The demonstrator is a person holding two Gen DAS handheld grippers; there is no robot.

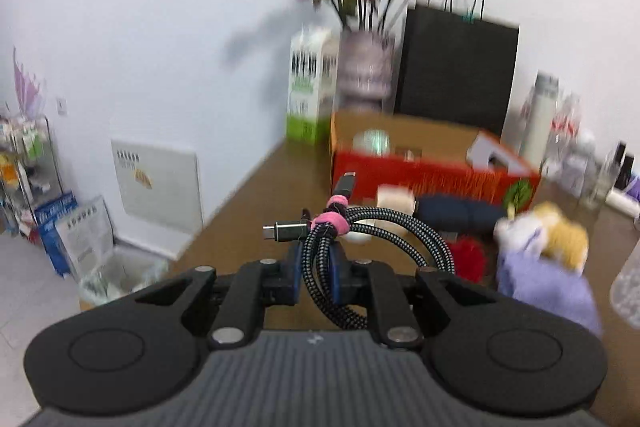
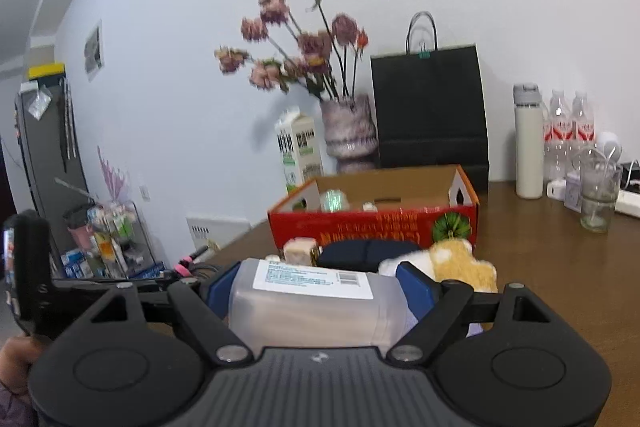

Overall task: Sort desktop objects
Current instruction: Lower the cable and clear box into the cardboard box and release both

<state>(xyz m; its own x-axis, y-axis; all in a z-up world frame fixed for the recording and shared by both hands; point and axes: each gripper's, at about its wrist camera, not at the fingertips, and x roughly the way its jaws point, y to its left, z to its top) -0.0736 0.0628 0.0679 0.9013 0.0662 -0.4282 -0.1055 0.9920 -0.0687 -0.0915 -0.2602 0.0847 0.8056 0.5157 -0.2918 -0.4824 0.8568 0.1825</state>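
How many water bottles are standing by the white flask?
3 visible: clear bottles with red labels, one beside the flask, one further right, one between them behind. More may be hidden.

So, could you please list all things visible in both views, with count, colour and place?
cable: one, black-grey with pink ties, in left fingers
bottle: one, translucent, white label, between right fingers
box: one, red, mid-table
plush: one, yellow-white, before box
carton: one, white-green, behind box
vase: one, pinkish, with flowers
bag: one, black, by wall
flask: one, white, right
table: one, brown
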